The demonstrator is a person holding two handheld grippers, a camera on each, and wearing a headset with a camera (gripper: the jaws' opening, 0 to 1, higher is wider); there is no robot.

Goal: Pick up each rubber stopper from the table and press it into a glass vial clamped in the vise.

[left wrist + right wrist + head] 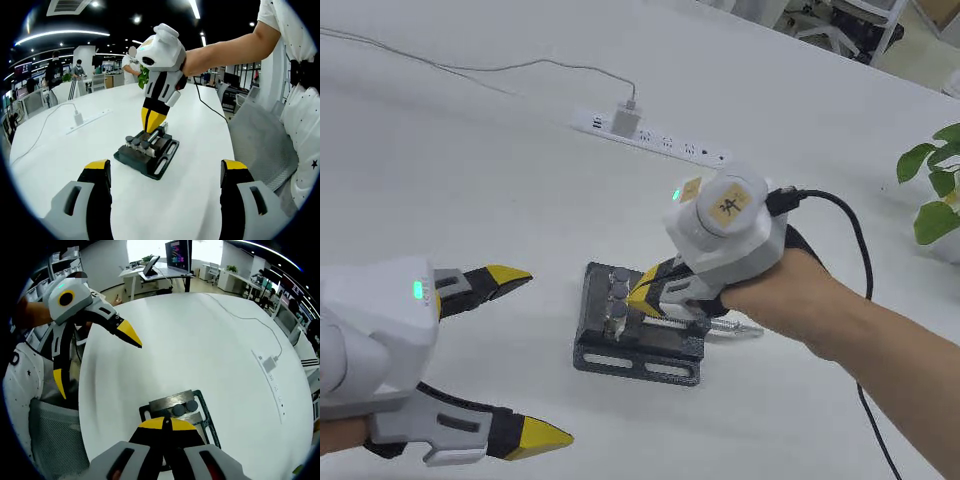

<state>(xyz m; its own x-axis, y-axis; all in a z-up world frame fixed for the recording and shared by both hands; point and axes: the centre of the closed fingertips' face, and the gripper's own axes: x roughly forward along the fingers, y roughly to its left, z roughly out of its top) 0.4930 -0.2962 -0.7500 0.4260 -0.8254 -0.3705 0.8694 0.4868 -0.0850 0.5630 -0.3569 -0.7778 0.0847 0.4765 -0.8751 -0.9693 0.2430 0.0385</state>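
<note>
Down left over the white desk (470,180): yellow-tipped left tool (545,355), spread wide, empty, well apart from the work. Centre: black metal vise (640,352) carrying three round grey rubber stoppers (617,292) in a row, glass vials beneath too small to make out. Probably light, soft, grippy; best pinched by the sides, pressed gently, glass being brittle. Right: yellow-tipped right tool (642,295), pressed together, tips at the row, contact unclear.

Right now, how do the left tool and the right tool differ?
The left tool is open, jaws spread wide; the right tool has its jaws together. The left hovers over the table beside the vise; the right points down at the vise's top. Both have yellow tips.
</note>
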